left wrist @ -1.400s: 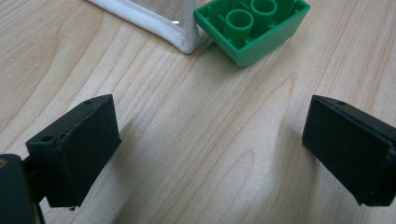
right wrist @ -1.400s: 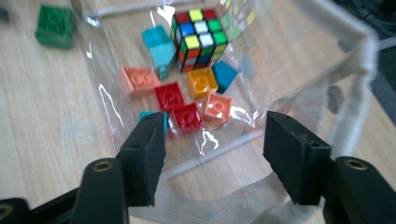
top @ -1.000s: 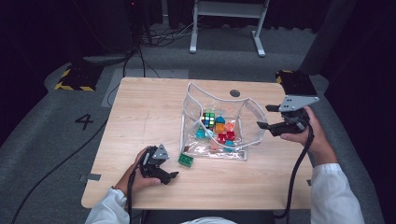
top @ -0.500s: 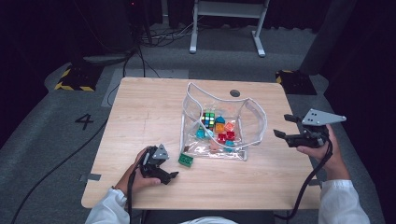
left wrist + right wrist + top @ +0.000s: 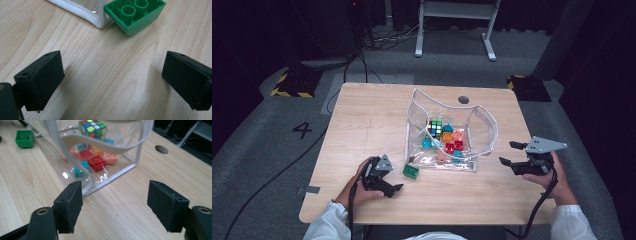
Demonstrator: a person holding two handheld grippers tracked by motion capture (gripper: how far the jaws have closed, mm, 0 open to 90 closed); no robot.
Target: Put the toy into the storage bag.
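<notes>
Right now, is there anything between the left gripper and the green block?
No. In the left gripper view, bare wooden table lies between the open left gripper and the green block. A clear bag's white corner sits beside the block.

A: Your tabletop point(image 5: 362, 115) is evenly lit from above; the room around it stays dark.

B: Any glare?

A: Small highlights on the bag point(image 5: 65, 175). Both gripper views are soft up close, and you get faint shadows under the jaws.
</notes>
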